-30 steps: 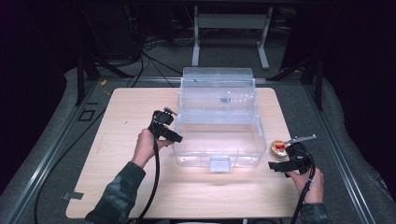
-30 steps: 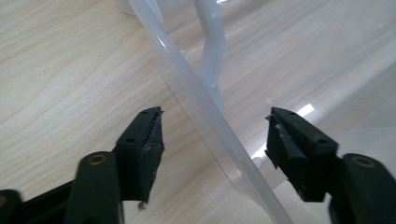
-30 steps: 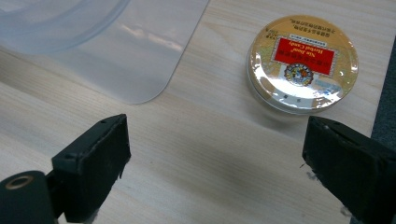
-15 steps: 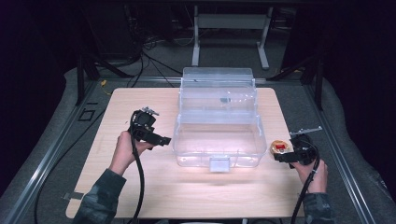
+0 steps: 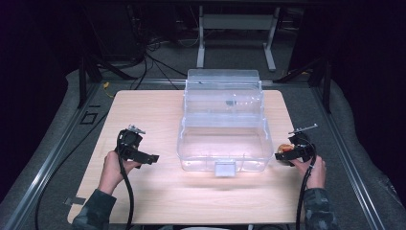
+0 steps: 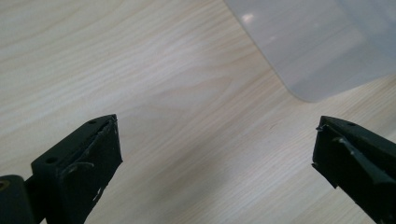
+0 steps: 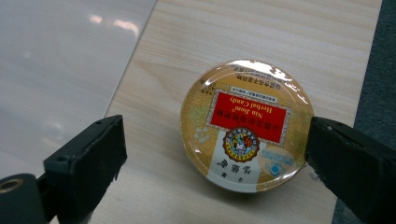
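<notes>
Gold and red colour the lid of a small round tin point(image 7: 246, 125). It lies flat on the pale wood worktop point(image 5: 143, 110), at the right edge, just beside the front right corner of the clear box point(image 5: 223, 124). We see the box open, with its lid standing up at the back, so there is room to put a thing in.

Our right hand-held gripper point(image 7: 215, 154) is low over the tin. Its jaws stand wide, one on each side of the tin. The right jaw looks to be right at the rim, maybe touching it, and the left jaw is well apart from it. We think this is so the jaws can close on the rim and lift the tin. It is not held yet.

Our left hand-held gripper point(image 6: 217, 154) is over bare wood, left of the box. Its jaws have just been opening and are now wide, with nothing between them. A corner of the box shows just ahead of it. We guess it waits there, out of the way.

Next we would shut the right jaws gently, for the tin is smooth and could slip.
</notes>
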A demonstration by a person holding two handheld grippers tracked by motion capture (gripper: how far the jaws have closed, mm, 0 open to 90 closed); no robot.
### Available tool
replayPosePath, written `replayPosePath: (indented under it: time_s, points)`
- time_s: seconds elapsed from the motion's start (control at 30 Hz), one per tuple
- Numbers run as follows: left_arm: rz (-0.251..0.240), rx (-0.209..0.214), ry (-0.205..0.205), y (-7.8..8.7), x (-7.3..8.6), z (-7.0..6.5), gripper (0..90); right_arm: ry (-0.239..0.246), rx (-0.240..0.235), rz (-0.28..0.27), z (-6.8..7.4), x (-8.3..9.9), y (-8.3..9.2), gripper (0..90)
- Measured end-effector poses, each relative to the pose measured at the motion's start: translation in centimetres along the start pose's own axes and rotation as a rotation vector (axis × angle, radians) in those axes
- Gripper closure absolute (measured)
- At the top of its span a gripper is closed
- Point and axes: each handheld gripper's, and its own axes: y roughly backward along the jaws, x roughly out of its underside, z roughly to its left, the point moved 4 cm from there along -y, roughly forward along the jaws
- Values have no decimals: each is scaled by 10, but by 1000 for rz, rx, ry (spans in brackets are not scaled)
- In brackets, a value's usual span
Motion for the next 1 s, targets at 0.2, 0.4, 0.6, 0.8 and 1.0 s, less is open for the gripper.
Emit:
replayPosePath:
  time_s: [0.2,0.4,0.6,0.8,1.0]
  points:
    - [-18,1,19,-4,22,6,3,12,71,7,-1,-5,-4,66]
    - [-5,4,42,-11,36,11,2,1,56,34,-7,-5,-11,83]
    - [1,0,51,-15,43,13,2,-4,66,47,-9,-6,-15,156]
    - [6,-5,62,-15,47,18,2,-7,64,55,-10,-5,-16,196]
    - [12,-6,56,-15,47,21,2,-2,57,58,-12,-4,-15,201]
